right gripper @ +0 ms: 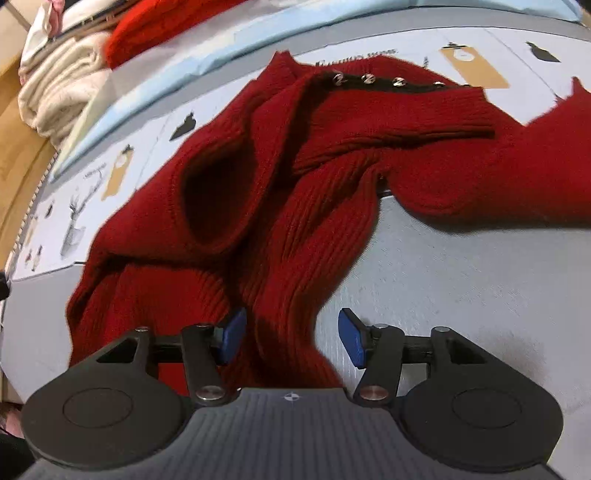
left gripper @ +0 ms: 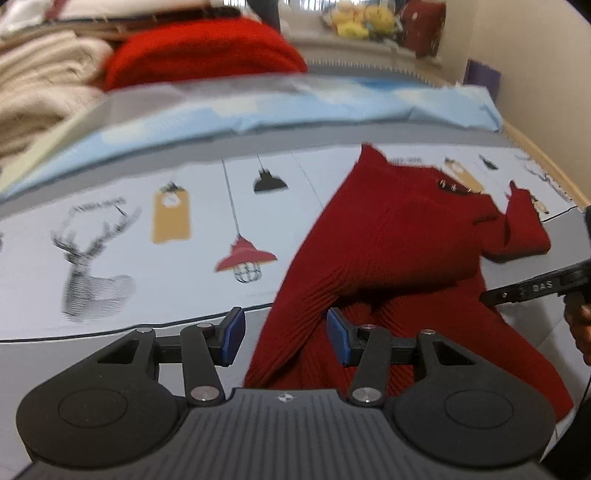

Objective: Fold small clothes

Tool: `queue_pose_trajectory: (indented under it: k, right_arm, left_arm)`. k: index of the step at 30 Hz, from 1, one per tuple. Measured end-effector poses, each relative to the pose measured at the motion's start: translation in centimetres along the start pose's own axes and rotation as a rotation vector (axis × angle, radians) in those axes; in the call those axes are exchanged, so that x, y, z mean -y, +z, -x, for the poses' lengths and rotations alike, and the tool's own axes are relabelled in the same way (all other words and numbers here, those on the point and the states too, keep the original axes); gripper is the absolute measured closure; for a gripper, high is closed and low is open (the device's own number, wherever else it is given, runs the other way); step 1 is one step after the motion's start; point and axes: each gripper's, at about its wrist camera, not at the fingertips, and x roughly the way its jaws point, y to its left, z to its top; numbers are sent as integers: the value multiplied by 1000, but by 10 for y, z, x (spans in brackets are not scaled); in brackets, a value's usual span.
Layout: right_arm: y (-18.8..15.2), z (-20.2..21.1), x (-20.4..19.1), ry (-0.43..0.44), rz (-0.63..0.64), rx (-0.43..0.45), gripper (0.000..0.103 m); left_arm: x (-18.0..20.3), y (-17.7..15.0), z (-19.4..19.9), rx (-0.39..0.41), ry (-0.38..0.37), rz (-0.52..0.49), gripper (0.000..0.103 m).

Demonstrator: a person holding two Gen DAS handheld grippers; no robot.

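A dark red ribbed sweater [left gripper: 399,236] lies rumpled on a pale printed sheet [left gripper: 147,221], one sleeve [right gripper: 399,110] folded across its chest below a row of metal buttons [right gripper: 369,79]. My left gripper [left gripper: 286,338] is open just over the sweater's lower left edge, with red knit under the gap and neither blue pad pressing it. My right gripper [right gripper: 292,336] is open too, straddling a ridge of the sweater's ribbed body [right gripper: 295,258] near its right side. In the left wrist view, one black finger [left gripper: 532,288] of the right gripper and a hand show at the right edge.
A cream knit pile [left gripper: 40,92] and a bright red knit [left gripper: 199,51] lie at the back left beyond a light blue cloth [left gripper: 295,107]. Yellow plush toys [left gripper: 362,18] sit at the far back. A wooden edge [left gripper: 546,162] borders the right side.
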Motion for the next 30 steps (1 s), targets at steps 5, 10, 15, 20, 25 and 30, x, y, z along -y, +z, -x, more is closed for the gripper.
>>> queue_pose_trajectory:
  k: [5, 10, 15, 20, 25, 30]
  right_arm:
    - [8, -11, -10, -25, 23, 4, 50]
    - [8, -25, -17, -71, 67, -45, 82]
    - [5, -10, -17, -80, 73, -20, 89]
    - [4, 49, 4, -70, 72, 79, 90]
    - [-9, 91, 63, -133, 3, 69, 91]
    - [-26, 92, 96, -249, 38, -24, 91]
  left_arm:
    - [17, 7, -55, -67, -27, -65, 44]
    - [45, 10, -78, -72, -36, -196, 36]
    - [50, 16, -91, -47, 3, -202, 60]
    - [0, 35, -78, 22, 2, 72, 82]
    - [-73, 24, -88, -157, 176, 382, 103]
    - [-67, 22, -83, -191, 53, 309, 102]
